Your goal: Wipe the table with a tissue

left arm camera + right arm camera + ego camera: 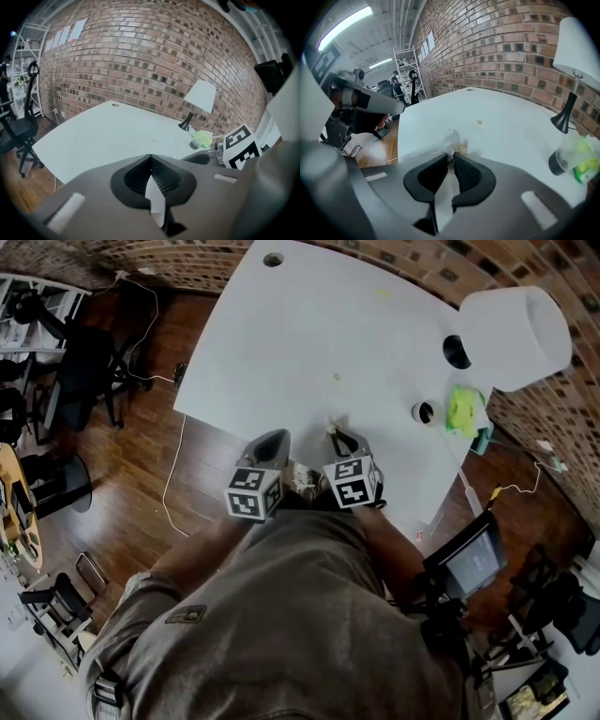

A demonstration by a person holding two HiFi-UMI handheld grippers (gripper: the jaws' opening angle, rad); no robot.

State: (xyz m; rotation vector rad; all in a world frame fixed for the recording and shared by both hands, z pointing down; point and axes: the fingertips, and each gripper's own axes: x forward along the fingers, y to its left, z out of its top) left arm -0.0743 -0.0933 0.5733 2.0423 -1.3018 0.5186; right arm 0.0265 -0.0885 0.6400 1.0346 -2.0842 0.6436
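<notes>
Desk: one; tools: two, left tool, right tool; tissue: one, crumpled; lamp: one, white shade; small cup: one; green bundle: one; round hole in desk: one; specks on desk: two.

The table is seen in plain white; the wall is patterned in red-brown brick; the floor is shown in dark brown wood; the tissue is coloured white; the lampshade likewise.
</notes>
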